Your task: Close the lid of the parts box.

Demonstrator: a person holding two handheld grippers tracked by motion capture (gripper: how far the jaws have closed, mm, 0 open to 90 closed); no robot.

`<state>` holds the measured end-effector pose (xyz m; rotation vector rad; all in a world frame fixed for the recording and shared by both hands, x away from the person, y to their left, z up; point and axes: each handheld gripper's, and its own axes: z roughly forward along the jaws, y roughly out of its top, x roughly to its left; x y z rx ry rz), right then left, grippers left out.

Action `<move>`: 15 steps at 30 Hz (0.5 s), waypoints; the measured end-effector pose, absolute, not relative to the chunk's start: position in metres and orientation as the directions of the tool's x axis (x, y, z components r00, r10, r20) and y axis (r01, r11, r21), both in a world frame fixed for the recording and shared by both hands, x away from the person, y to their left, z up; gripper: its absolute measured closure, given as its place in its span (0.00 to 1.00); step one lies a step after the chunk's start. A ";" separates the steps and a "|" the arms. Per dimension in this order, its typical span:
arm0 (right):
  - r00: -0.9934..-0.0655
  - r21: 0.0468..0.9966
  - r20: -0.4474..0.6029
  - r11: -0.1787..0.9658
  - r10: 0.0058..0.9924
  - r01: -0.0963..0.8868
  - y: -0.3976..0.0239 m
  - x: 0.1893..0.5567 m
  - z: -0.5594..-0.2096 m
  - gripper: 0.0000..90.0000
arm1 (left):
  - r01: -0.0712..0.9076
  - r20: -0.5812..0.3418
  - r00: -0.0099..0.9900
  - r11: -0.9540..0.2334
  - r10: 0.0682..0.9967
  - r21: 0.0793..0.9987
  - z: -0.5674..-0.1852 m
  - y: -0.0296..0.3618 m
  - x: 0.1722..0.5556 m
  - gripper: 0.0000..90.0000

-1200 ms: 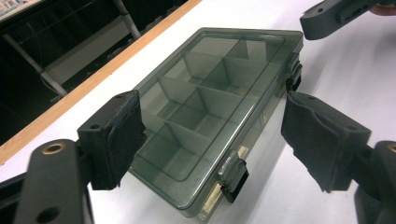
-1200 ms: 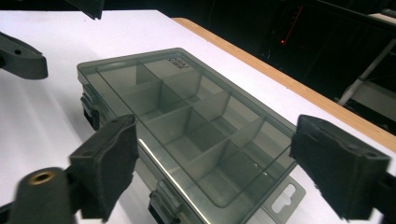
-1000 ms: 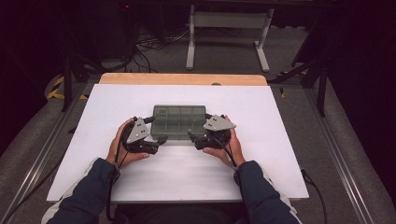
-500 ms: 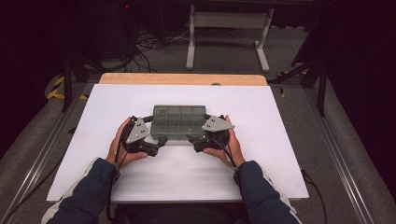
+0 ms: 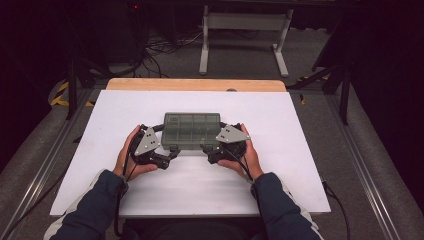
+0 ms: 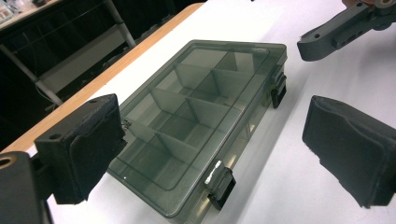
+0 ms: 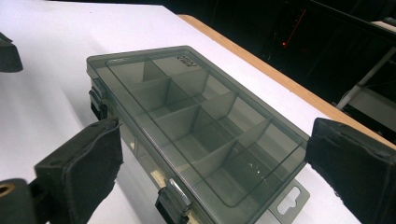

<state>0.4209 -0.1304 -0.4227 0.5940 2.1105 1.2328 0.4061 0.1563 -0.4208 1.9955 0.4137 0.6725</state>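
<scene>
Smoky grey plastic, that's what you're working with: a shallow organiser box lying flat on the white surface, right in front of you and between your two hands. Lid down, both black latches on the near long edge look snapped home, so my read is you're at the very start of opening it (nothing undone yet).

Your left tongs sit at the box's near left corner, and the jaws have just been spreading; they stand wide, one pad close beside the end wall and the other out over bare white, with the corner and its latch between them, gripping nothing. Your right tongs mirror that at the near right corner, jaws apart and straddling that end, one pad just in front of the near wall; I can't see it pressing.

Next, I'd say each latch needs a jaw tip hooked under its lip and flicked outward while the box stays steady.

Through the lid you can see dividers making two rows of compartments, all empty as far as I can tell, plus a hang tab on the right end.
</scene>
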 end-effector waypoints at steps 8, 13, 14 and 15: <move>-0.706 0.877 -0.302 0.476 0.641 0.057 -0.131 0.417 -0.420 0.05 | 0.001 0.300 0.795 -0.496 0.527 0.868 -0.418 0.156 0.403 0.07; -0.704 0.872 -0.316 0.487 0.636 0.049 -0.131 0.415 -0.419 0.05 | -0.006 0.304 0.800 -0.501 0.517 0.866 -0.417 0.156 0.400 0.07; -0.703 0.871 -0.318 0.488 0.637 0.048 -0.131 0.414 -0.419 0.06 | -0.007 0.306 0.800 -0.502 0.516 0.865 -0.417 0.156 0.399 0.07; -0.702 0.872 -0.318 0.488 0.637 0.048 -0.131 0.414 -0.418 0.06 | -0.008 0.306 0.800 -0.501 0.516 0.865 -0.417 0.156 0.399 0.07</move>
